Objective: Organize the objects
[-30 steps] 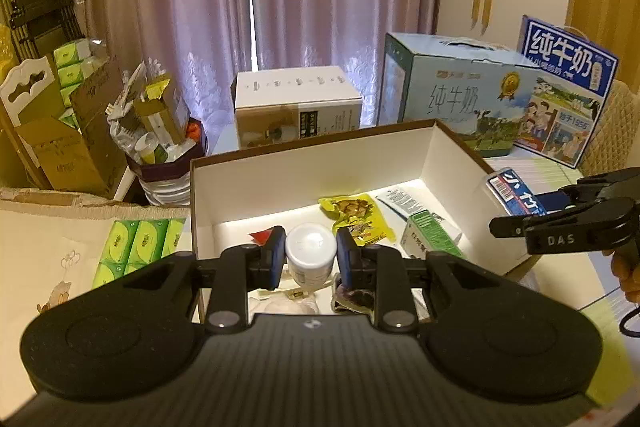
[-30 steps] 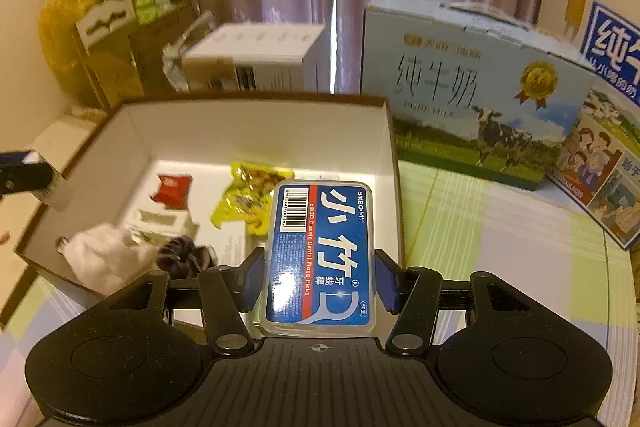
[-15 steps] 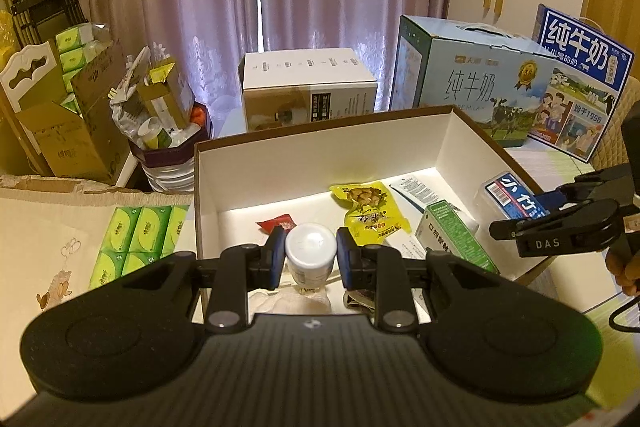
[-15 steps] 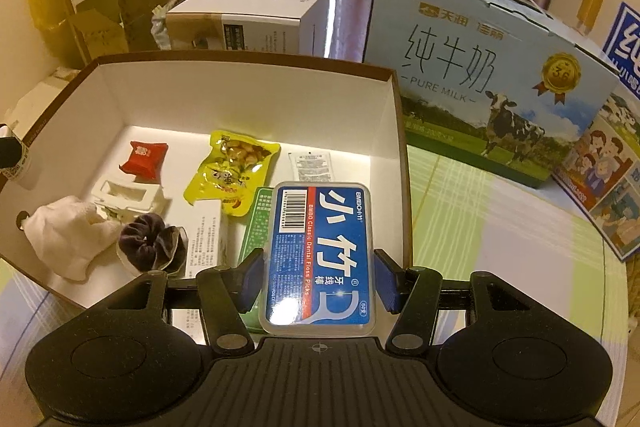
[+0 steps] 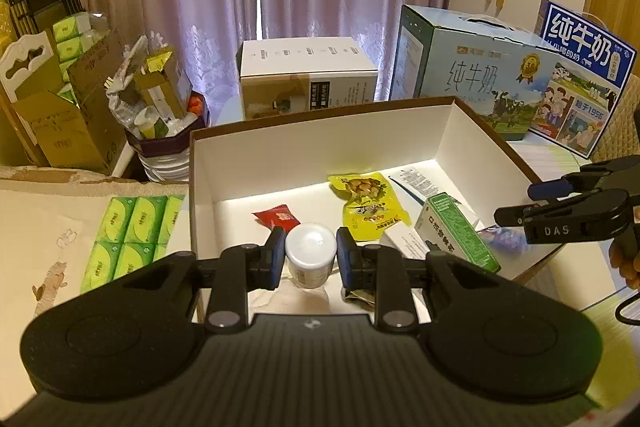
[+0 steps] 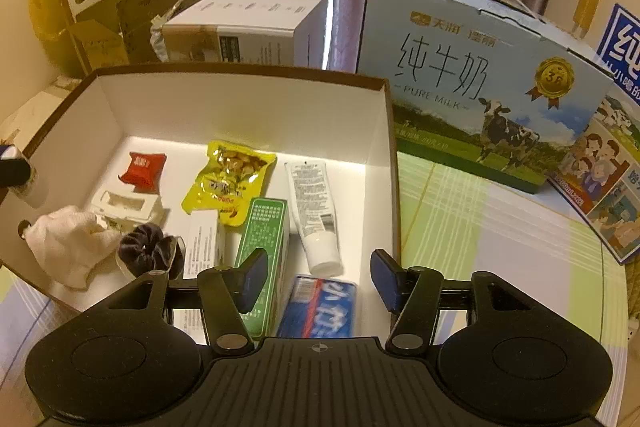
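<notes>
1. The large open cardboard box with white inside and brown rim (image 6: 384, 131) stands on the desk with its green-and-white checked cloth (image 6: 480, 227), and judging by its contents the sorting is well along. It already holds a green rectangular carton (image 6: 264, 247), a white squeeze tube (image 6: 314, 211), a yellow foil snack pouch (image 6: 228, 179), a white crumpled cloth (image 6: 68, 247), a dark purple fabric scrunchie (image 6: 146, 253) and a small red wrapped sweet (image 6: 142, 167).

2. The blue-and-red flat plastic case of dental floss picks (image 6: 320, 311) now lies in the box, at its near right corner beside the green carton. Half a second ago it was clamped upright in the right tongs; it has since been dropped in.

3. The right tongs (image 6: 318, 277) stand wide and empty above that case, their pads clear of it. Compared with the earlier frames, their jaws are further apart.

4. The small white round plastic jar with a white lid (image 5: 311, 255) is not yet placed. The left tongs (image 5: 311, 253) grip it narrowly by its sides over the near edge of the box, much as in the earlier frames.

5. What seems left is setting the jar down among the other items; no other loose thing shows on the desk.
</notes>
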{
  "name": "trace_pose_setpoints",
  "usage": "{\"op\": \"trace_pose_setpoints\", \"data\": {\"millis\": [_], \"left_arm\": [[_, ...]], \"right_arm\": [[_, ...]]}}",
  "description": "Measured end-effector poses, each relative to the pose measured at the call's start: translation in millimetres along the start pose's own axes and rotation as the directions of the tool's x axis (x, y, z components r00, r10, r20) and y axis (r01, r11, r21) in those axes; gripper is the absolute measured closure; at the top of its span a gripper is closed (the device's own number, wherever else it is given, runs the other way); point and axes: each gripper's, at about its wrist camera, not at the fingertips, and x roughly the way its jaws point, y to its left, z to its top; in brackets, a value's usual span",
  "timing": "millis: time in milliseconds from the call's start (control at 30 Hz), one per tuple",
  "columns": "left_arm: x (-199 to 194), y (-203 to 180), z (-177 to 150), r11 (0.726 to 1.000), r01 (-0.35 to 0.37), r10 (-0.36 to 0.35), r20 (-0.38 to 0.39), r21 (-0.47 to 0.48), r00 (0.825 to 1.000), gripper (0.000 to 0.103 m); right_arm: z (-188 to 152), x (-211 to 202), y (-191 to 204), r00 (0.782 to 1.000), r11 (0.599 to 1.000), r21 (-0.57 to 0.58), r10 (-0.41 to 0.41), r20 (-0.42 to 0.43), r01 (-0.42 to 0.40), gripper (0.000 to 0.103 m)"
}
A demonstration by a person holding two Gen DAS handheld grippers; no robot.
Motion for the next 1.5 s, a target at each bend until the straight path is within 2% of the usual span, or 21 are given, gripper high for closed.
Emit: {"op": "trace_pose_setpoints", "data": {"millis": [700,767,800,833,900,1233,1500], "left_arm": [[15,-8,0,0.999,0.032,-0.033,-0.054,-0.01,0.998,0.08],[16,-9,1,0.999,0.029,-0.03,-0.056,-0.016,0.998,0.073],[17,-9,2,0.999,0.026,-0.027,-0.059,-0.023,0.998,0.06],[17,-8,2,0.999,0.023,-0.025,-0.057,-0.029,0.998,0.052],[16,-7,3,0.999,0.016,-0.018,-0.055,-0.035,0.998,0.043],[8,-1,6,0.999,-0.009,0.007,-0.04,-0.053,0.999,0.021],[-1,-3,6,0.999,-0.003,0.001,-0.035,-0.053,0.999,0.012]], "right_arm": [[0,-9,-5,1.0,0.999,0.041,0.014,0.022,-0.015,0.048],[-1,-9,-6,1.0,0.999,0.044,0.016,0.023,-0.017,0.048],[-1,-10,-6,1.0,0.999,0.044,0.016,0.024,-0.017,0.048],[-1,-11,-6,1.0,0.999,0.044,0.016,0.026,-0.017,0.048],[-2,-13,-5,0.999,0.999,0.047,0.017,0.03,-0.018,0.048],[-7,-26,-6,0.998,0.995,0.083,0.042,0.05,-0.046,0.046],[-12,-45,-1,0.995,0.993,0.103,0.052,0.079,-0.06,0.041]]}}
